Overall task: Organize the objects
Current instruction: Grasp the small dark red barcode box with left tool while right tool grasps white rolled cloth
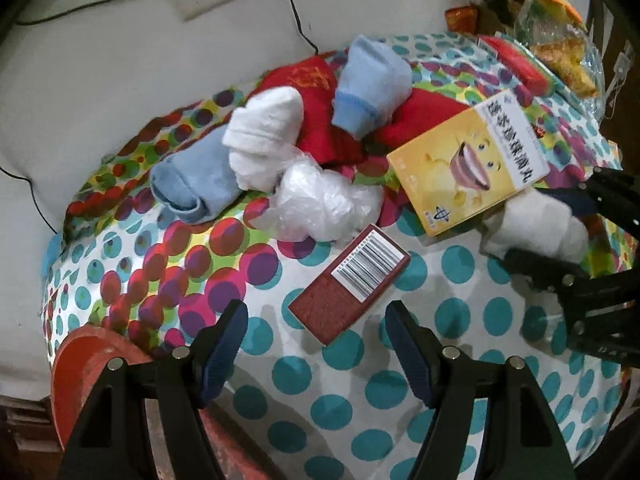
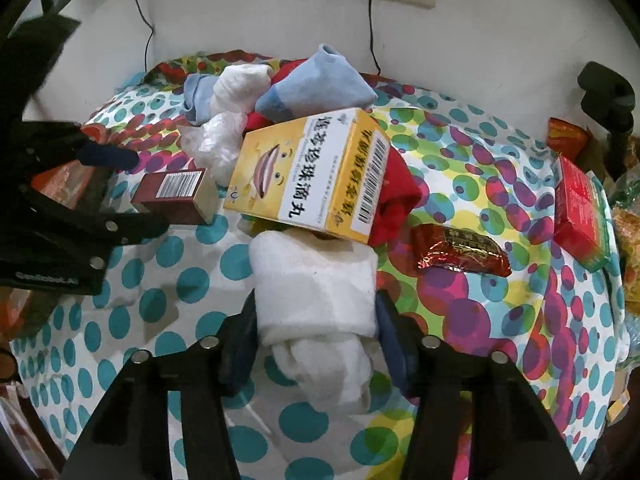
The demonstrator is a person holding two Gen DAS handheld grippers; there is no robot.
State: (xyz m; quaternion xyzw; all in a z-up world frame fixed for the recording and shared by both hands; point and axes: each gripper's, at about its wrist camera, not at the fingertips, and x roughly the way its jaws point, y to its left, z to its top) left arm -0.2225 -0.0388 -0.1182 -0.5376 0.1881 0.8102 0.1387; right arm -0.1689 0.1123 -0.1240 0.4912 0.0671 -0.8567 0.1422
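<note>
- A rolled white sock (image 2: pixel 316 304), soft and thick, lies on the counter between the right tool's (image 2: pixel 316 344) two fingers, its far end tucked under a yellow box.
- The yellow box (image 2: pixel 308 176) with a cartoon smiling face and black Chinese lettering rests tilted on the sock and a red cloth (image 1: pixel 316 96).
- A small dark red box (image 1: pixel 350 284) with a white barcode lies flat.
- Two light blue socks (image 1: pixel 370 88) (image 1: pixel 192 184), another white sock (image 1: pixel 264 128) and a crumpled clear plastic bag (image 1: pixel 320 200) are piled behind.

free: dotted cloth (image 1: pixel 460 320) nearside | blocked: maroon box (image 1: pixel 350 286) ahead; sock pile (image 1: pixel 264 136) and yellow box (image 1: pixel 468 162) behind
</note>
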